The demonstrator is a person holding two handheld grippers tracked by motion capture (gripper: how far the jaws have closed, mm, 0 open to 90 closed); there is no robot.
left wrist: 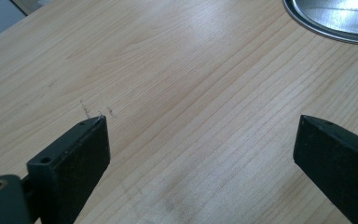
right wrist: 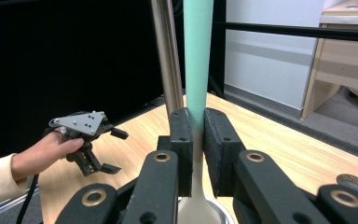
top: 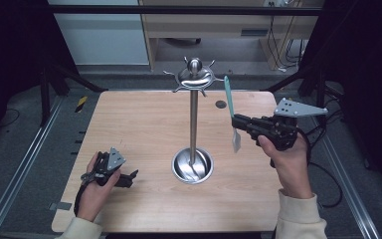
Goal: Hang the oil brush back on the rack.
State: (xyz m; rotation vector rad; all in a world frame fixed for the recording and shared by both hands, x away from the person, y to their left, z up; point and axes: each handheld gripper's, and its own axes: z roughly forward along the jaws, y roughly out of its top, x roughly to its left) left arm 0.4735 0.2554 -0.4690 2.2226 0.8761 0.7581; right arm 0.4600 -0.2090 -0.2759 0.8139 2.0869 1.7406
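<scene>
Already clamped in the right gripper [top: 238, 122] is a spatula [top: 230, 114], with a teal handle and a pale blade. It stands nearly upright, handle end up and blade hanging below the jaws; in the right gripper view the jaws press on the handle [right wrist: 197, 70] from both sides just where teal fades to white. That long axis runs almost parallel to the pole of the steel stand [top: 194, 124], which rises just left of the tool as seen from above. The handle tip reaches about level with the hooks at the stand's top [top: 195, 75], close beside the nearest hook but apart from it. My guess is the tool is meant to hang there, so the tip must travel leftward and slightly up; the right hand is plainly the nearer one.

Closer to the person, the left gripper [top: 125, 179] rests low over the table [top: 144, 119] with jaws spread wide and nothing between them, well apart from the pole. The stand's round dish base [left wrist: 335, 21] lies ahead of it. Nothing stands between spatula and hooks.
</scene>
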